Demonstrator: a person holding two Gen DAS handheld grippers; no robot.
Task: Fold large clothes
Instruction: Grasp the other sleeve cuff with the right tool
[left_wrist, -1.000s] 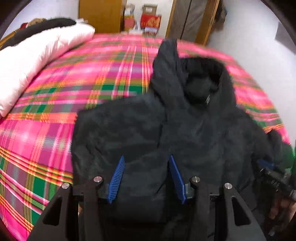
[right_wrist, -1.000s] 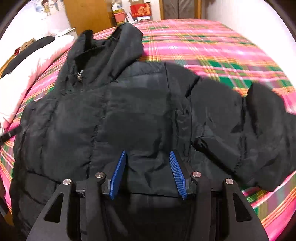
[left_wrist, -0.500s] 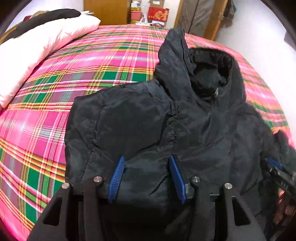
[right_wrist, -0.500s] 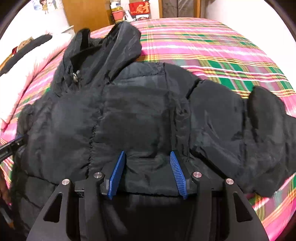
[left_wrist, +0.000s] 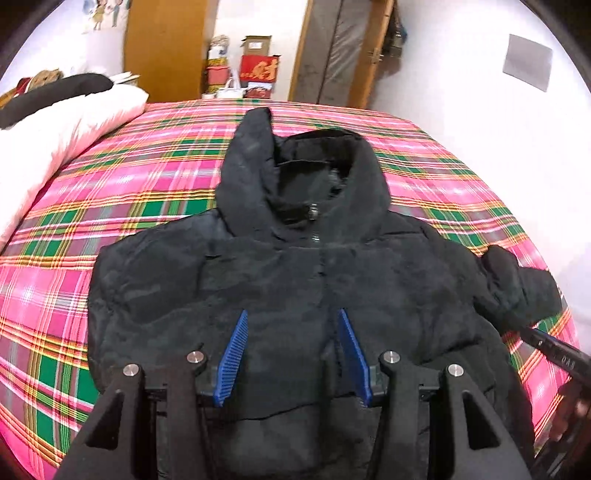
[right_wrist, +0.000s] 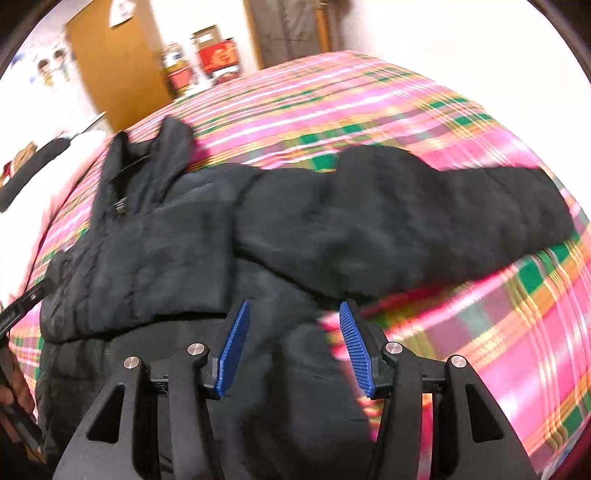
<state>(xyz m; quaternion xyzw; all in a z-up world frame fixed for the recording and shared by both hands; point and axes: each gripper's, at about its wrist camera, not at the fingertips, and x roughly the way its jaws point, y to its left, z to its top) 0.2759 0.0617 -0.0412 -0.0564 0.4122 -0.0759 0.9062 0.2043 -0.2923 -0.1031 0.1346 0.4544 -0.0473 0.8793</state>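
**Black jacket laid flat on plaid bed; both grippers open above it**

Counted: one black hooded jacket (left_wrist: 295, 266), front up on one pink-and-green plaid bedspread (left_wrist: 155, 173), hood toward the far end. One white pillow (left_wrist: 55, 129) at the left edge, one dark item on top of it. Two grippers, two blue ribbed pads each.

Left gripper (left_wrist: 293, 354): jaws spread wide, nothing held, poised over the jacket's lower front. Contact with the fabric not determinable. Right gripper (right_wrist: 295, 347): jaws equally wide, nothing between the pads (right_wrist: 234, 350), over the jacket's lower right edge where cloth met bedspread.

One sleeve (right_wrist: 424, 218) seen stretched out sideways across the bedspread in the right wrist view; only its bunched end visible in the left wrist view. Other sleeve not made out separately, apparently folded in over the body. Hem cut off behind the gripper bodies. Right wrist view motion-blurred, fabric detail poor. Boxes (left_wrist: 258, 70) beyond the bed small, not countable.
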